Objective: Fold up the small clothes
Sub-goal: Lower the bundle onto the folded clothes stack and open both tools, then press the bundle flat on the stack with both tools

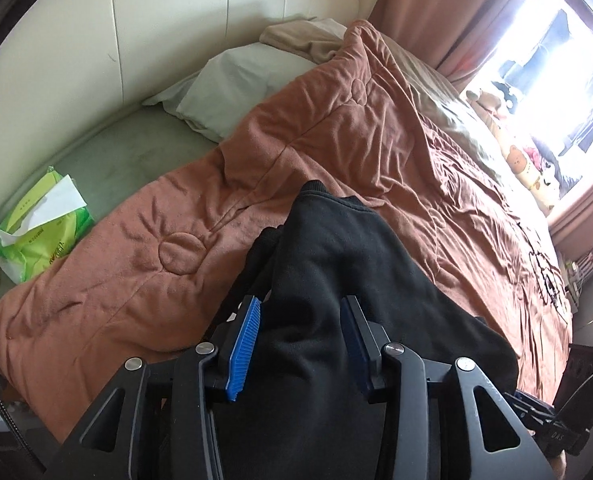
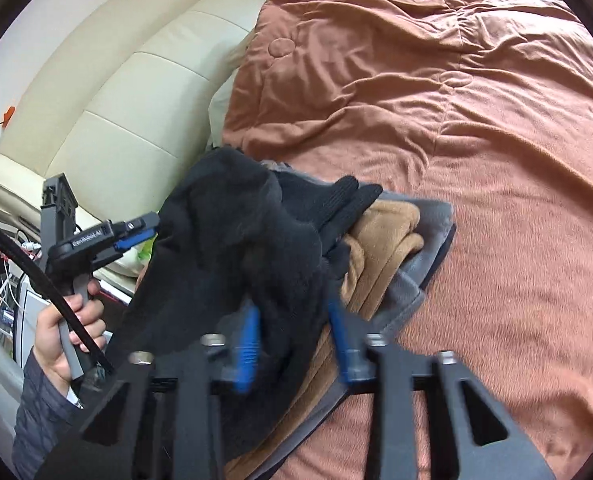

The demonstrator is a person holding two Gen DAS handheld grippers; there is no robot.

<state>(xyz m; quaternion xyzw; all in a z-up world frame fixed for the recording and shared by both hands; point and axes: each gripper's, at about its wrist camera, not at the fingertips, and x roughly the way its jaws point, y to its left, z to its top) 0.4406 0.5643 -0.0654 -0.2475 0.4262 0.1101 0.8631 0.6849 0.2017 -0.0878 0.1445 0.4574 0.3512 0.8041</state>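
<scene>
Your left gripper [image 1: 300, 340] has its jaws clamped on a thick bunch of the black garment [image 1: 336, 248], which hangs above the brown quilt [image 1: 176, 248]. Your right gripper [image 2: 292, 340] grips the same black cloth over a folded tan and grey pile [image 2: 392, 240]. The label on the green tissue pack [image 1: 40, 232] is unreadable

- The black fleece garment [image 1: 336, 264] fills the gap between the left gripper's [image 1: 302, 344] blue ribbed pads, hiding any contact.
- At 6 o'clock in the right wrist view, the right gripper [image 2: 292, 340] is motion-blurred.
- The folded tan and grey blanket [image 2: 392, 248] is half covered.
- The window [image 1: 544, 80] at 2 o'clock is overexposed.
</scene>
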